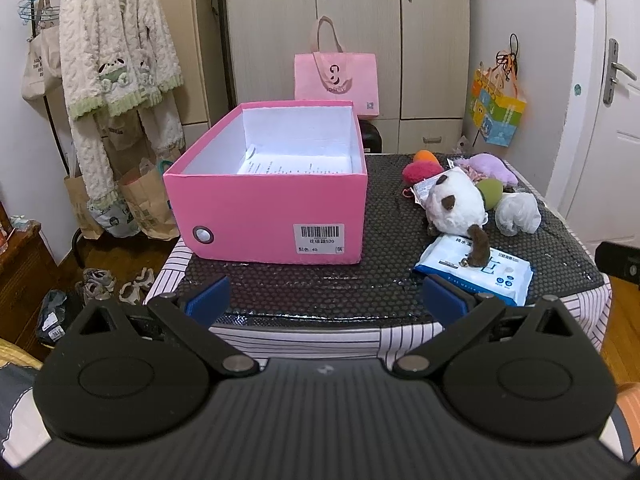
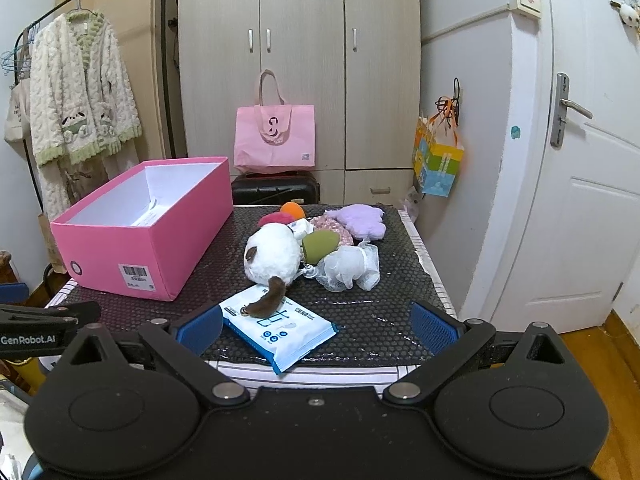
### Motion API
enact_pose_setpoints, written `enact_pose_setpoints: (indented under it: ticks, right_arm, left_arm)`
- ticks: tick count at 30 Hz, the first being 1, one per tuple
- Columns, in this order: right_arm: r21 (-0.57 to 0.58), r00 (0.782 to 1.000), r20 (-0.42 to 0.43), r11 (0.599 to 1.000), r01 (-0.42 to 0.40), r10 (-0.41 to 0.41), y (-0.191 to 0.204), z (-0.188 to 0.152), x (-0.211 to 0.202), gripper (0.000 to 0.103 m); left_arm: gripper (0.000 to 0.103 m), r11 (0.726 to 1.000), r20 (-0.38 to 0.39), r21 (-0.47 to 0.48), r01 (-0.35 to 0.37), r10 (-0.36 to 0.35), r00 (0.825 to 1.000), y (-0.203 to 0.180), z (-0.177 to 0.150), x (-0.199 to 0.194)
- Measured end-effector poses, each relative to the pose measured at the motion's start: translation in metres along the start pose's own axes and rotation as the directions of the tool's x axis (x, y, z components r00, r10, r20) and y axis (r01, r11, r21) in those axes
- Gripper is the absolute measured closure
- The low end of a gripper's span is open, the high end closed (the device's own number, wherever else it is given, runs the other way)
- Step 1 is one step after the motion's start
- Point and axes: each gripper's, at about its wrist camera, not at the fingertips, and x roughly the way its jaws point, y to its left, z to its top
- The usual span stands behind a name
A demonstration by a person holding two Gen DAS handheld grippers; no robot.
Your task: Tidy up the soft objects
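Left claw (image 1: pixel 326 300) spread wide, nothing held, hung short of the pink box (image 1: pixel 272 216). Right claw (image 2: pixel 316 330) likewise wide, empty, above the wipes pack (image 2: pixel 280 332) on the tabletop (image 2: pixel 380 320).

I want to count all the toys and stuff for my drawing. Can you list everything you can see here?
box: 1, pink, open, table's left side, paper sheet inside
plush toy: 1, white with brown patches, middle of the pile, tail on the wipes
wipes pack: 1, white-blue, near table edge
mesh puff: 1, white, right of the plush
green soft toy: 1, behind the puff
purple plush: 1, back right
red pompom: 1, back of pile
orange ball: 1, back of pile
tote bag: 1, pink, by the wardrobe
fluffy robe: 1, cream-green, hanging left
left gripper: open, empty
right gripper: open, empty
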Motion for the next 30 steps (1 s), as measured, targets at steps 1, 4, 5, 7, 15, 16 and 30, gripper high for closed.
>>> enact_pose_setpoints:
  ticks: [1,4,5,7,15,16,30]
  right_arm:
    - [-0.004,1.0,0.01,1.0,0.003,-0.003,0.001,0.0,-0.002,0.001]
    - [-0.035,0.997,0.042,0.997,0.072,-0.071,0.004,-0.002,-0.004,0.001]
    - [-0.043,0.995,0.048,0.995,0.087,-0.085,0.004,-0.002,-0.004,0.001]
    - [-0.042,0.994,0.053,0.994,0.098,-0.096,0.003,-0.001,-0.004,0.001]
    - [0.01,0.994,0.052,0.995,0.096,-0.097,-0.006,0.001,-0.003,0.001]
    - [0.011,0.995,0.049,0.996,0.087,-0.087,-0.007,0.001,-0.003,0.001]
    - [-0.064,0.991,0.097,0.994,-0.09,0.095,-0.009,-0.005,0.011,0.001]
  left_arm:
    - [0.0,1.0,0.001,0.004,-0.002,0.002,1.0,-0.001,0.0,-0.001]
    - [0.0,1.0,0.004,0.009,-0.01,0.01,1.0,-0.002,0.0,-0.002]
    - [0.0,1.0,0.004,0.009,-0.009,0.009,1.0,-0.002,0.0,-0.001]
    - [0.0,1.0,0.004,0.006,-0.01,0.01,1.0,-0.001,0.001,-0.001]
    - [0.0,1.0,0.008,-0.004,-0.012,0.012,1.0,0.002,0.002,0.0]
    - [0.0,1.0,0.008,-0.006,-0.013,0.013,1.0,0.002,0.002,0.0]
    - [0.0,0.999,0.096,-0.041,0.024,-0.02,0.995,0.006,0.011,0.009]
